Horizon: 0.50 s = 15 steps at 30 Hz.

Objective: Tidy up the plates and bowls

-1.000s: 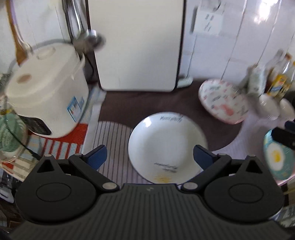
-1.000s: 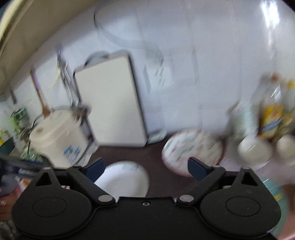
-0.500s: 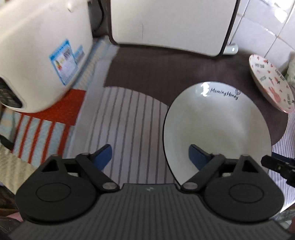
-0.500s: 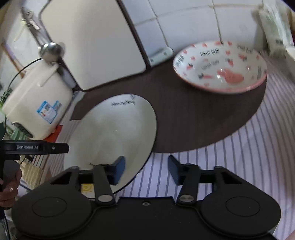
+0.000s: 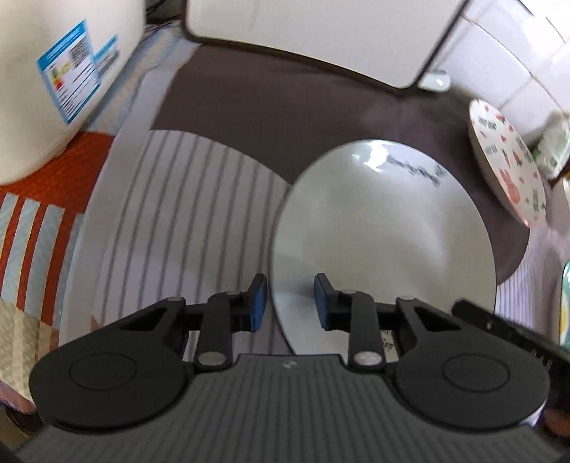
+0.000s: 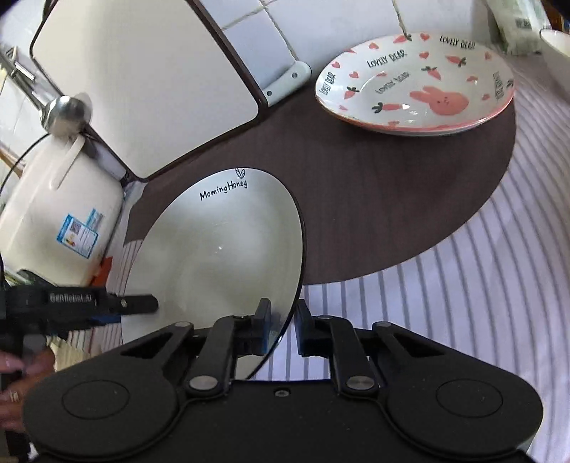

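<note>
A white plate (image 5: 384,231) (image 6: 221,249) lettered "Morning Honey" lies partly on the round brown mat (image 6: 374,199) and partly on the striped cloth (image 6: 463,285). My left gripper (image 5: 290,302) straddles its left rim. Its jaws are closing, and a little gap still shows at the pads. Across the plate in the right wrist view, the left gripper (image 6: 142,305) reaches in over that rim. My right gripper (image 6: 284,322) is shut on the plate's near right rim. A bunny-patterned plate (image 6: 416,82) (image 5: 506,167) sits at the mat's far right.
A cream rice cooker (image 5: 53,71) (image 6: 53,213) stands close on the left. A white board (image 5: 320,28) leans against the tiled wall behind. A teal plate (image 5: 564,302) shows at the right edge, a white bowl (image 6: 557,39) at the far right. A person's hand (image 6: 14,363) holds the left gripper.
Both grippers came down from high above onto the white plate. Their jaws narrowed from wide open; the right closed on the right rim, the left drew in around the left rim.
</note>
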{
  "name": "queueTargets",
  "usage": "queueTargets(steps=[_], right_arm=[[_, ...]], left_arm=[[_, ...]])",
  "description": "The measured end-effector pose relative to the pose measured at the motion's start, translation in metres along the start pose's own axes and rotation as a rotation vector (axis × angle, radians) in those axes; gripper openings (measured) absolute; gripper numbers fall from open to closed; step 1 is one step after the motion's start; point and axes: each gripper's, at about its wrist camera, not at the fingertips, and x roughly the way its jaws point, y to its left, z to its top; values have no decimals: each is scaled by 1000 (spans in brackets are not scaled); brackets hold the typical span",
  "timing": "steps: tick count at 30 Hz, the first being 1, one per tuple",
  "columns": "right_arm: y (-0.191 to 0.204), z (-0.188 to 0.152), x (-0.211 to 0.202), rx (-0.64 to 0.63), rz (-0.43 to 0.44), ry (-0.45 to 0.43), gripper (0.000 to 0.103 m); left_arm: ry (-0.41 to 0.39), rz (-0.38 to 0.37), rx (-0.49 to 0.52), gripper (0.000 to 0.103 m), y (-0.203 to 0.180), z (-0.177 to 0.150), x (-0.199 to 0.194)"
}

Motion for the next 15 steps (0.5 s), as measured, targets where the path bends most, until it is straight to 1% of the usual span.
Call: queueTargets(steps=[1, 3, 5, 8, 10, 12, 15], right_arm=[[0, 0, 1, -2, 4, -6, 17], [-2, -1, 2, -3, 19, -12, 17], [-4, -1, 0, -11, 30, -12, 17], [2, -4, -11, -96, 21, -60, 19], [-1, -2, -23, -106, 35, -73, 19], [-3, -3, -38, -111, 36, -98, 19], [-7, -6, -63, -127, 14, -104, 19]], left_arm=[[-11, 21, 17, 28, -6, -2, 0], [-21, 27, 22, 28, -7, -4, -1], [-16, 12, 30, 28, -8, -5, -2], [-21, -9, 82, 28, -15, -7, -11], [-25, -40, 95, 28, -21, -11, -20], [-13, -62, 113, 28, -30, -16, -28], [-1, -87, 169, 28, -53, -21, -35]])
